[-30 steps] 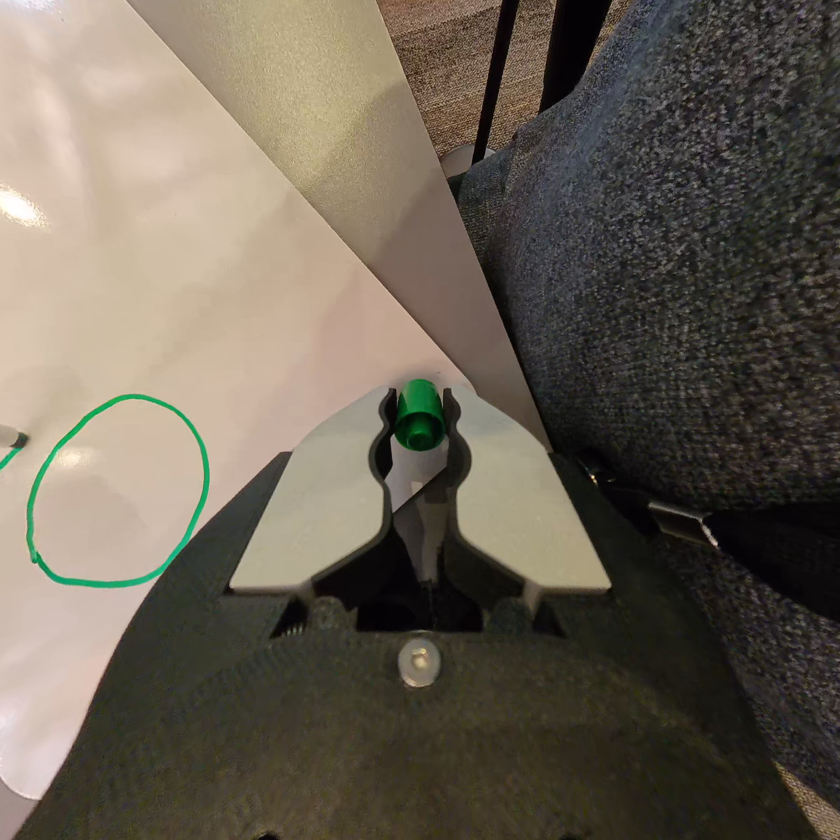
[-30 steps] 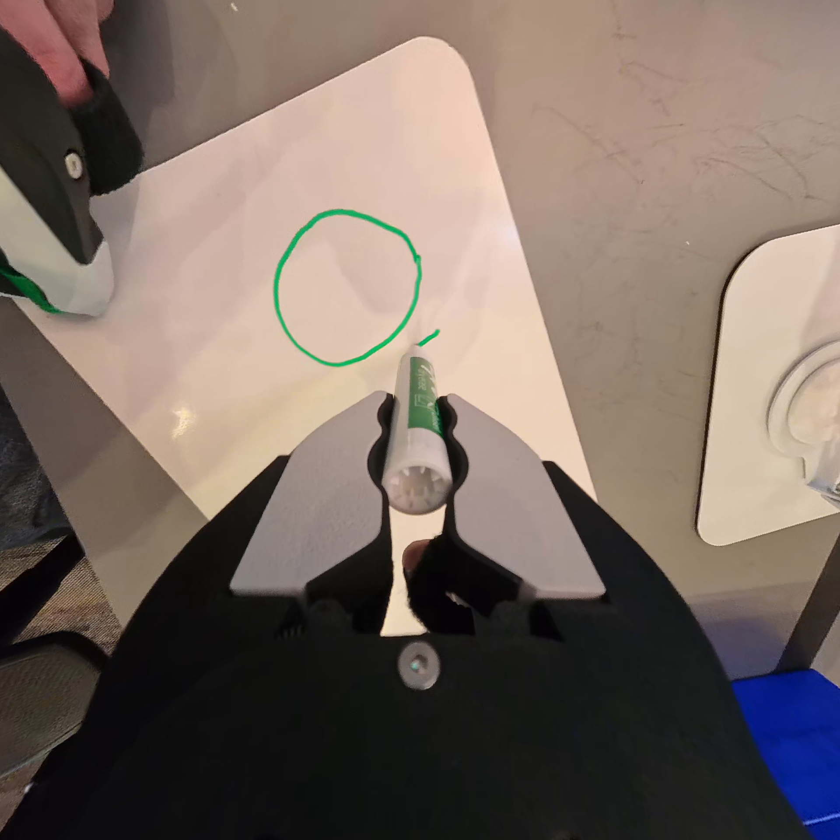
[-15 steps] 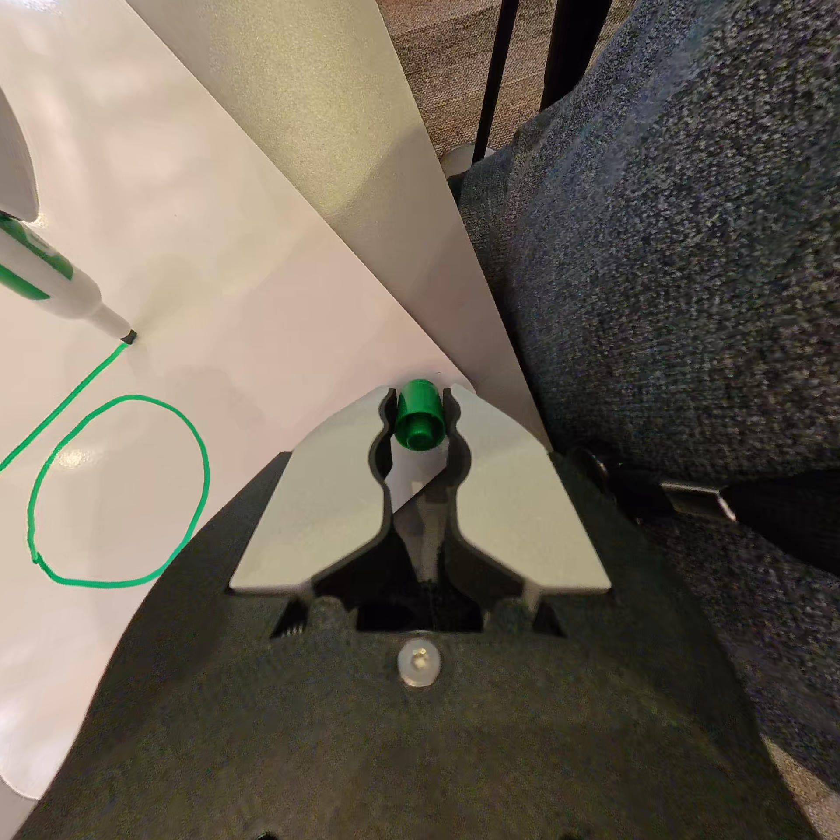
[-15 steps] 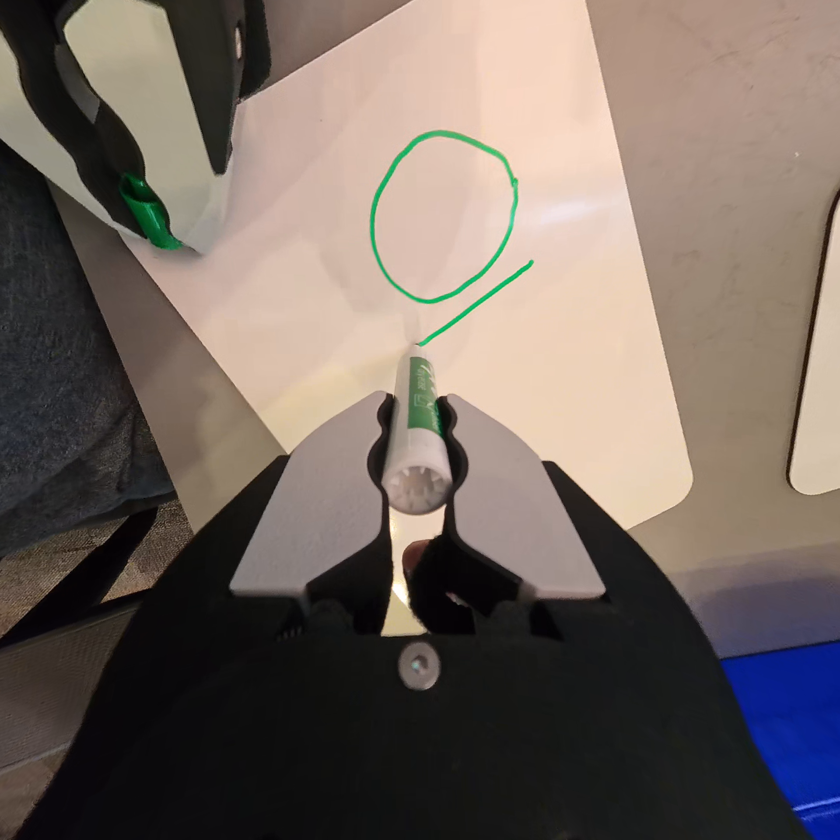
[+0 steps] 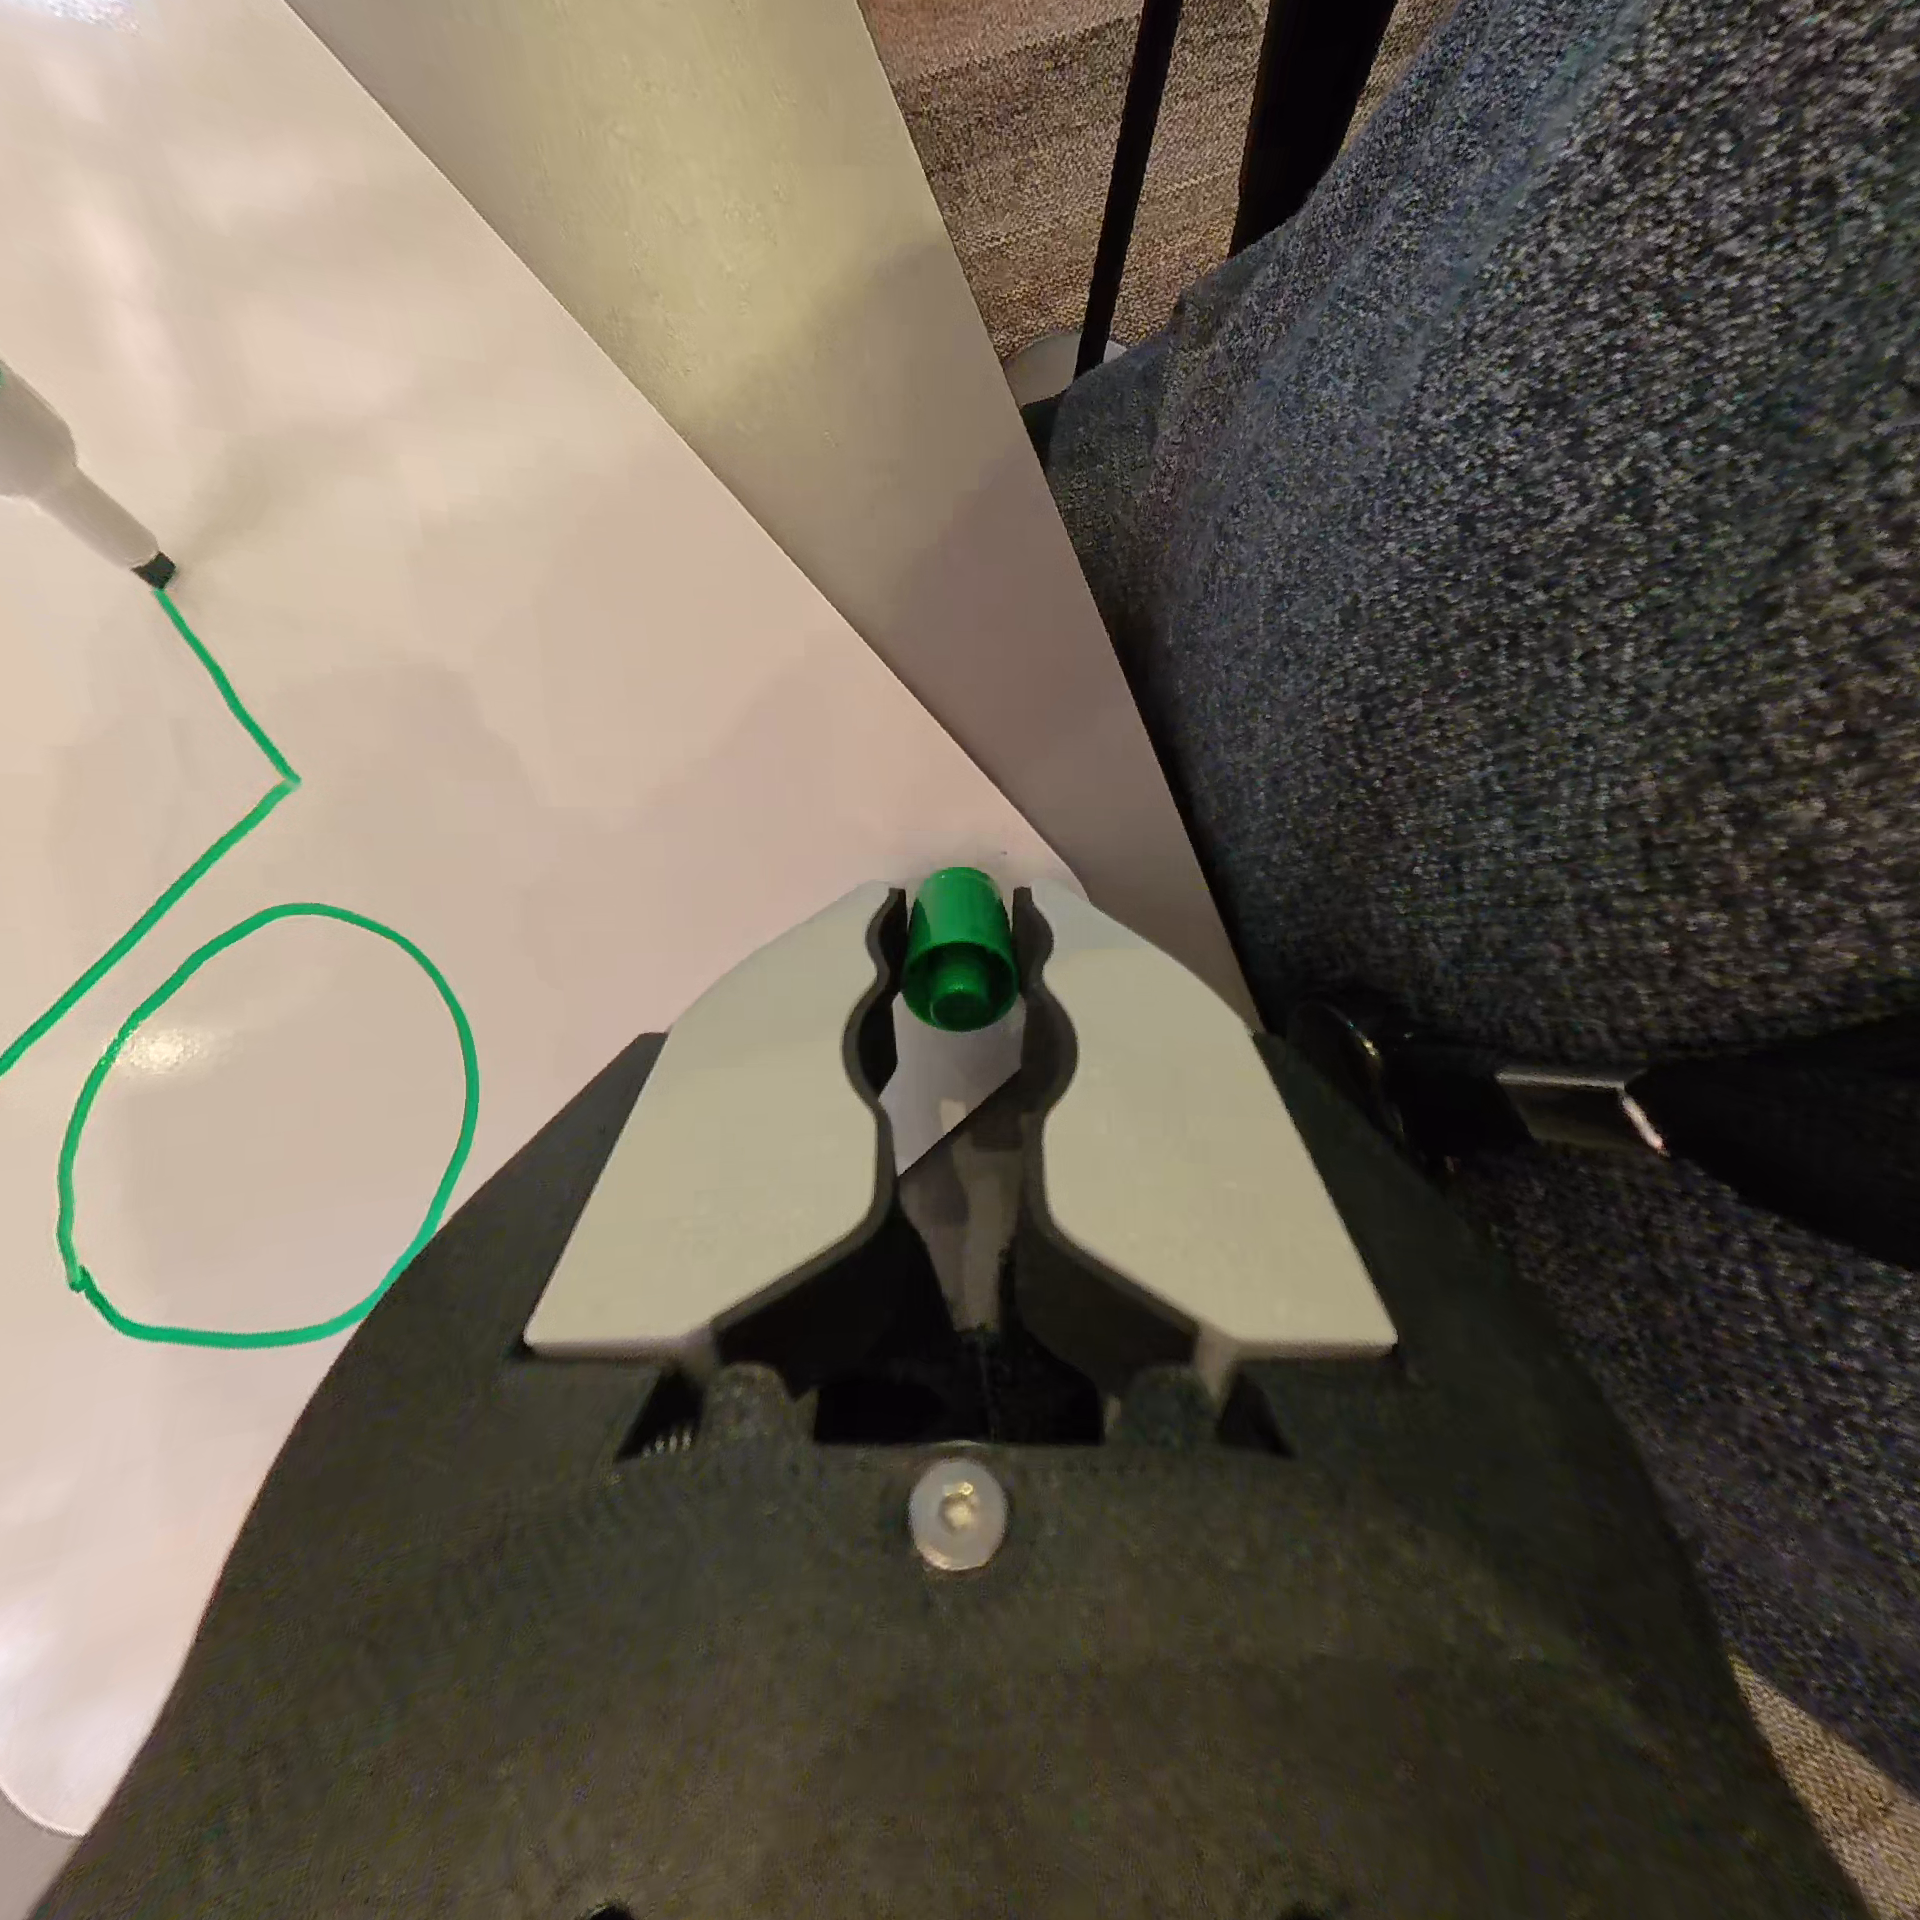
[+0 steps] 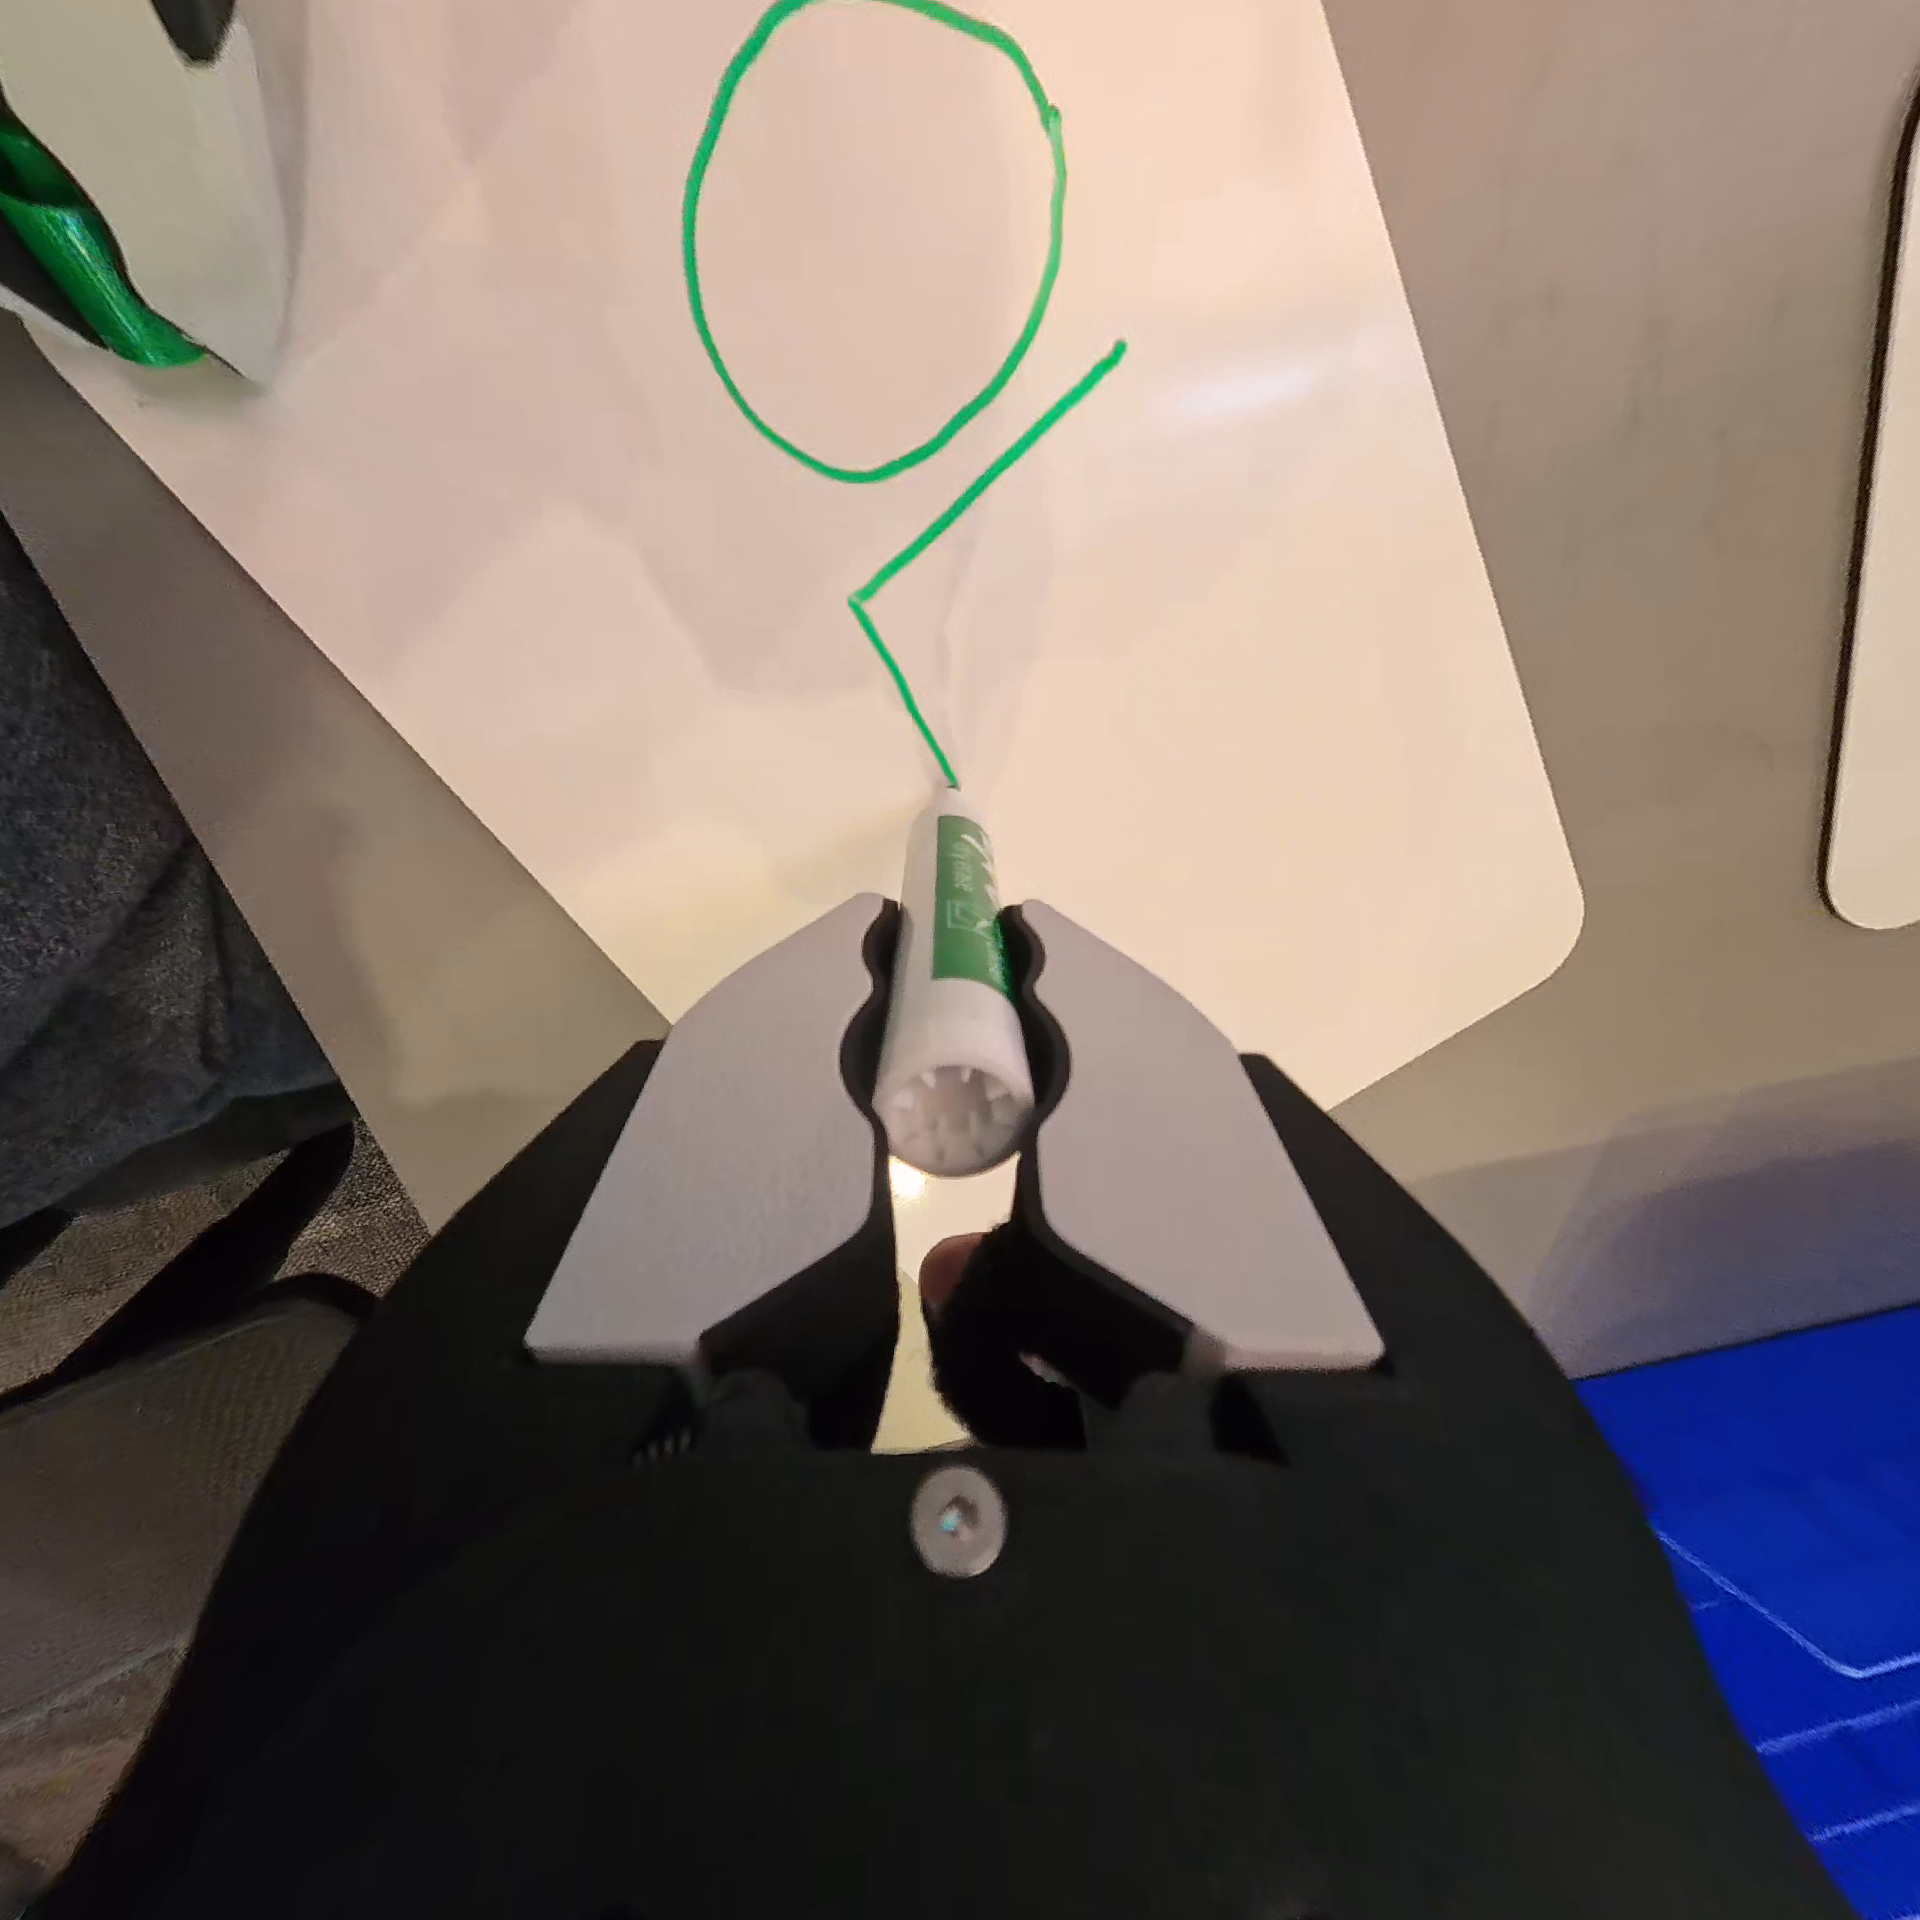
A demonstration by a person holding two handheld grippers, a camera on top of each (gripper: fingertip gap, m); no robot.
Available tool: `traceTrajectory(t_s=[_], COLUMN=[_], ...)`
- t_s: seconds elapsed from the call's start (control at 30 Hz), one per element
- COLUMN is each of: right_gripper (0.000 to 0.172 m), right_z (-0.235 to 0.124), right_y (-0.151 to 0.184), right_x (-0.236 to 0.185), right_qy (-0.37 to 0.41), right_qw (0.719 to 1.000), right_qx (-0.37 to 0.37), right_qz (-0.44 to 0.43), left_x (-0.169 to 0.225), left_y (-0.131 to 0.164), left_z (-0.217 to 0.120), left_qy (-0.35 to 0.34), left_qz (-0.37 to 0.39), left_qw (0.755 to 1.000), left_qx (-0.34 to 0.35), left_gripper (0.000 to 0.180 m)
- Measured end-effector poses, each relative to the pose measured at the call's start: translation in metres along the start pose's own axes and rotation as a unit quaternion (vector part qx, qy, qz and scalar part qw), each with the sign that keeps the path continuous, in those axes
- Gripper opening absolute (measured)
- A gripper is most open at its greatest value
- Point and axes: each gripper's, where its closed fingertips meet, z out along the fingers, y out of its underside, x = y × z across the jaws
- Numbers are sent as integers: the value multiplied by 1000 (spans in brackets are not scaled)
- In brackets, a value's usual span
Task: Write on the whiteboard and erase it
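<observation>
My right gripper (image 6: 951, 914) is shut on a white marker with a green label (image 6: 961, 935); its tip touches the whiteboard (image 6: 1247, 623). A green circle (image 6: 873, 239) and a green angled line (image 6: 966, 499) are drawn on the board. My left gripper (image 5: 956, 914) is shut on the green marker cap (image 5: 958, 951) over the whiteboard's (image 5: 416, 520) near corner. In the left wrist view the marker tip (image 5: 156, 569) sits at the end of the line (image 5: 223, 686), above the circle (image 5: 270, 1122). The left gripper also shows in the right wrist view (image 6: 135, 208) at the top left.
The whiteboard lies on a grey table (image 6: 1662, 416). A second white board (image 6: 1881, 520) lies at the right edge. A blue box (image 6: 1787, 1558) is below the table at right. A person's dark grey clothing (image 5: 1558, 623) fills the right of the left wrist view. Across from one pair of fingers to the other is roughly 15 centimetres.
The marker drew a straight green line beside the circle, then turned a corner and drew a second stroke. My left gripper stayed still with the cap.
</observation>
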Motion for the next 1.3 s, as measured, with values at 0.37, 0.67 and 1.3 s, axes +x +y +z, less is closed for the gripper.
traceTrajectory(t_s=[0.37, 0.67, 1.3], right_gripper=[21, 20, 20], right_z=[8, 18, 22], right_y=[-19, -44, -82], right_x=[28, 55, 36], right_qy=[11, 13, -11], right_qw=[1000, 999, 997], right_qx=[15, 22, 50], right_qz=[-8, -26, -65], left_x=[0, 0, 0], left_y=[1, 1, 1], left_z=[-1, -1, -1], left_qy=[0, 0, 0], left_qz=[0, 1, 0], left_qw=[1000, 1000, 1000], left_qx=[1, 1, 3], left_gripper=[20, 20, 20])
